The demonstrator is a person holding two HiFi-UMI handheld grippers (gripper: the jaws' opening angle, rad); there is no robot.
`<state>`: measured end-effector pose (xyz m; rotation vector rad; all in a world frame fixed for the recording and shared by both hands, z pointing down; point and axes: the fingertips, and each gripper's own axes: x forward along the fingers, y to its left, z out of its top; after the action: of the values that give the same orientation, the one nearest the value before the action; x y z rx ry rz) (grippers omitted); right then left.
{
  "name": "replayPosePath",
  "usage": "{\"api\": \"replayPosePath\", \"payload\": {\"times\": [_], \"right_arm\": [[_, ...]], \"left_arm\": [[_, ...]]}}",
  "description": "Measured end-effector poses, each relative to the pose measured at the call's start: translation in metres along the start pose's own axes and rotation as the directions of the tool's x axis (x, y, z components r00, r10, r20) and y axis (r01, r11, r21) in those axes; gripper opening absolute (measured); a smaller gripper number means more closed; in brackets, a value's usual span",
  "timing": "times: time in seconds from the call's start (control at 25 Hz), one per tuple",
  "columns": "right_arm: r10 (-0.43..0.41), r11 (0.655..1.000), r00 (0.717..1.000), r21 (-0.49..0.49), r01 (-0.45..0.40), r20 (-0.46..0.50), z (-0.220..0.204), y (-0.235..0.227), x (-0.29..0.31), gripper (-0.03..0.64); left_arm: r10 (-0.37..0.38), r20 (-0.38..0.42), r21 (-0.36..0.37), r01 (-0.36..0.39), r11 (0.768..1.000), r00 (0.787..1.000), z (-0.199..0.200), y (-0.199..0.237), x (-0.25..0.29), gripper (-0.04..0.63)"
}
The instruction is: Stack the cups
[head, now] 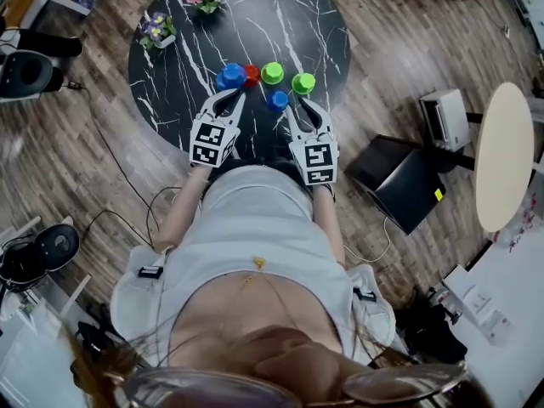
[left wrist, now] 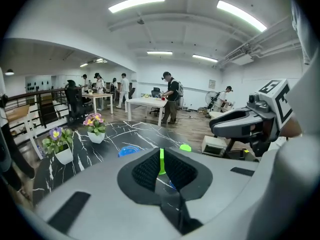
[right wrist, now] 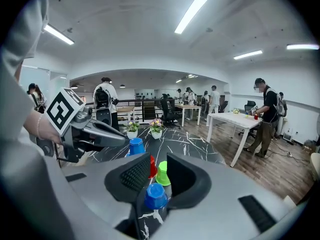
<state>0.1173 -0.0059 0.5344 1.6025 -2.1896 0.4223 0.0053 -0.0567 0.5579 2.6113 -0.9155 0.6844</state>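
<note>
Left hand-held gripper [head: 231,97] is out over the near edge of the worktop [head: 255,15], nose tipped down, its jaws pinched together with barely a sliver between the pads. Right hand-held gripper [head: 303,109] sits just beside it, tilted the same way, jaws standing apart (pads pressing on nothing). Both forearms run straight back, elbows tucked close to the body.

We see the right gripper [right wrist: 158,161] with jaws apart, small blue cup [right wrist: 156,196] low in the gap (pads not pressing it). Green cup [right wrist: 163,175], red cup [right wrist: 152,167] and taller blue cup [right wrist: 136,146] stand beyond on the marble table [right wrist: 192,144].
</note>
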Motion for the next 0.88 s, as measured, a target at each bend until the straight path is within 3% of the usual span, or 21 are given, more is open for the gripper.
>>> {"api": "replayPosePath", "payload": {"times": [0.36,0.88], "right_arm": [[0.012,1.0,1.0,-0.018,-0.013,-0.006,-0.001,-0.017,0.006,0.106],[0.031,0.999,0.999,-0.042,-0.033,-0.043,-0.009,-0.039,0.017,0.114]], "left_arm": [[-0.029,0.019,-0.071,0.03,0.997,0.999,0.0,-0.017,-0.002,0.037],[-0.012,0.048,-0.125,0.018,0.992,0.999,0.005,-0.026,-0.004,0.037]]}}
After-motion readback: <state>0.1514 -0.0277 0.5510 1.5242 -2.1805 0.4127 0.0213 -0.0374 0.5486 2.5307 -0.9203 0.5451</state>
